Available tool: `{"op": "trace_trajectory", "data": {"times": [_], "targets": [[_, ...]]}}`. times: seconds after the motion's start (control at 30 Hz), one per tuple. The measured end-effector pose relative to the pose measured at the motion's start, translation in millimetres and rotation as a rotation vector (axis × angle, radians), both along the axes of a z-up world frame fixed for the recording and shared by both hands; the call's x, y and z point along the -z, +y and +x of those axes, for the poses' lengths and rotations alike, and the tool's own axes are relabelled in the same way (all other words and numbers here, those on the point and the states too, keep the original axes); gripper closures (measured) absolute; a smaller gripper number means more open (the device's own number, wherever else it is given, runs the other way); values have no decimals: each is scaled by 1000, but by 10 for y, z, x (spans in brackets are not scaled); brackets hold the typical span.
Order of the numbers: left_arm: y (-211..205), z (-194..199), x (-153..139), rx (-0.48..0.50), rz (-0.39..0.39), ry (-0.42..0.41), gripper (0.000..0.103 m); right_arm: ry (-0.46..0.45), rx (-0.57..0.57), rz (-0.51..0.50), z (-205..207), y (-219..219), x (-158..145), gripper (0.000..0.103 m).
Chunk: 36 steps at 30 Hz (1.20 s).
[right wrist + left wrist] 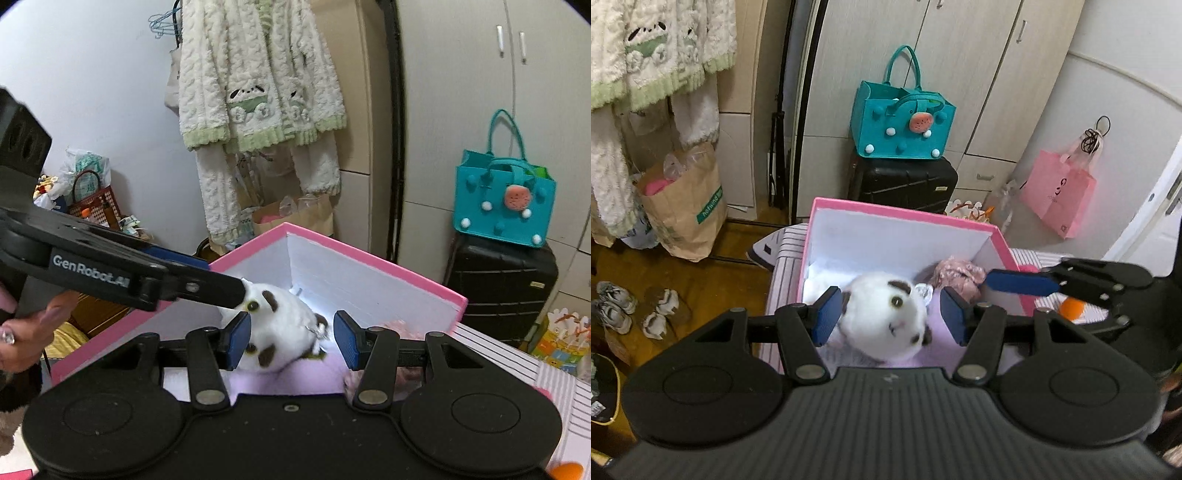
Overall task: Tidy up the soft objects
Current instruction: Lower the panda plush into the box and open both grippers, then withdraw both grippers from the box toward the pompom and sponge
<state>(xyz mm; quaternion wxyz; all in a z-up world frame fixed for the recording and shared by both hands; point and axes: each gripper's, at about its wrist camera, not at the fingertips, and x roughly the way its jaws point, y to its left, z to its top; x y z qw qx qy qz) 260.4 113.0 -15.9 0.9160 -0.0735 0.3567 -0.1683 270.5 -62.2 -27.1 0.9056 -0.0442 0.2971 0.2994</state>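
Observation:
A white plush toy (882,317) with brown patches lies inside a pink box (905,212) with white inner walls. It also shows in the right wrist view (284,328), inside the same box (369,258). My left gripper (886,315) is open, its blue pads on either side of the plush, over the box. My right gripper (291,339) is open above the plush; one of its fingers (1015,282) reaches in from the right. A pink crumpled soft item (956,273) lies in the box's right corner.
The box sits on a striped cloth surface (786,243). An orange ball (1071,308) lies right of the box. A teal felt bag (901,122) stands on a black suitcase (905,182). A pink bag (1060,188) hangs on the right wall. Shoes (631,308) lie on the floor.

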Motion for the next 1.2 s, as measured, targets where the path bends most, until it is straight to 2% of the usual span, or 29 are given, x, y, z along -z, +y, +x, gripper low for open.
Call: {"op": "trace_trajectory", "data": {"times": [0.23, 0.4, 0.73, 0.93, 1.2], "targets": [[-12, -302, -79, 30, 64, 2, 44, 4, 13, -15, -328, -185, -78, 48], [-32, -507, -206, 40, 74, 2, 41, 7, -1, -42, -577, -179, -186, 47], [-139, -1008, -428, 139, 104, 4, 36, 35, -40, 10, -1142, -320, -464, 46], [-218, -1377, -588, 173, 129, -23, 33, 54, -70, 33, -1430, -428, -617, 45], [-338, -1712, -627, 241, 128, 16, 33, 70, -78, 31, -1745, -598, -726, 45]]}}
